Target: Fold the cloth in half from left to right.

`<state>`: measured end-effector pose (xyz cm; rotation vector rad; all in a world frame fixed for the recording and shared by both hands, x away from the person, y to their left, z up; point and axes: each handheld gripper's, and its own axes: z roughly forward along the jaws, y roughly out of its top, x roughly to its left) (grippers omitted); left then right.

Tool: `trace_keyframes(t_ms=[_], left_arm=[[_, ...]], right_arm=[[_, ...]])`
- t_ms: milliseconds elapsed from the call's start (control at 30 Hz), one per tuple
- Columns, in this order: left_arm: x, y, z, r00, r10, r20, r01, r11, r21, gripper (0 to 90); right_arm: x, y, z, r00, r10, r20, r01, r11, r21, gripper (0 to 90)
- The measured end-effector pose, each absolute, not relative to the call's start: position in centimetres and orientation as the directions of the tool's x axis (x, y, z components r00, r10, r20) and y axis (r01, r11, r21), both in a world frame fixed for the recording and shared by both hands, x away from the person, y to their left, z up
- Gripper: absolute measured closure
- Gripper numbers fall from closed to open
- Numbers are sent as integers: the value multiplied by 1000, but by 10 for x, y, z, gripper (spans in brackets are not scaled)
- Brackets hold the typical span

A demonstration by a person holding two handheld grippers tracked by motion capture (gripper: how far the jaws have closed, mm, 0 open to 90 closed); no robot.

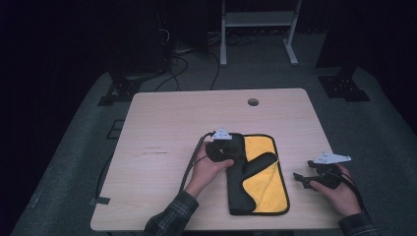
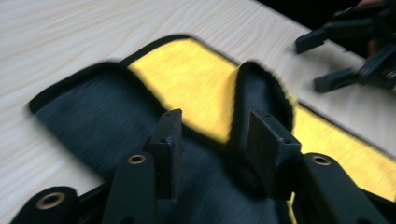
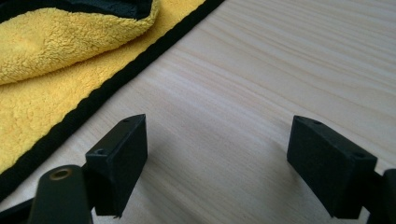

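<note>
A soft, light cloth, yellow with black backing, is seen half-folded on the counter; its bound edge is best pinched. The left tool is held part-spread above it, empty; the right tool is spread wide beside it

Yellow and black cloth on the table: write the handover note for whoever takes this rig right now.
Left hand-held gripper: open, above the cloth's black side, nothing between its jaws.
Right hand-held gripper: open wide, empty, over bare table right of the cloth.
Cloth: flat near the table's front edge, left part folded over black side up, yellow showing at right, one black flap lying across the yellow.
Done: partial fold.
Left: probably finishing and squaring the fold.
</note>
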<state>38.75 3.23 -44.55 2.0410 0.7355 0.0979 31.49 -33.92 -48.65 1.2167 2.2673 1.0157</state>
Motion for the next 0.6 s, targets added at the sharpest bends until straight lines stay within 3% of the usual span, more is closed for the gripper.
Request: trace_keyframes(t_ms=[233,600], left_arm=[[384,51,-461,777,600,-192,503,-407,763,499],[372,48,-476,770,617,-164,512,-443,736,458]], right_arm=[[315,-340,-487,-553,833,12,563,363,742,191],[315,-340,-487,-552,834,11,563,363,742,191]])
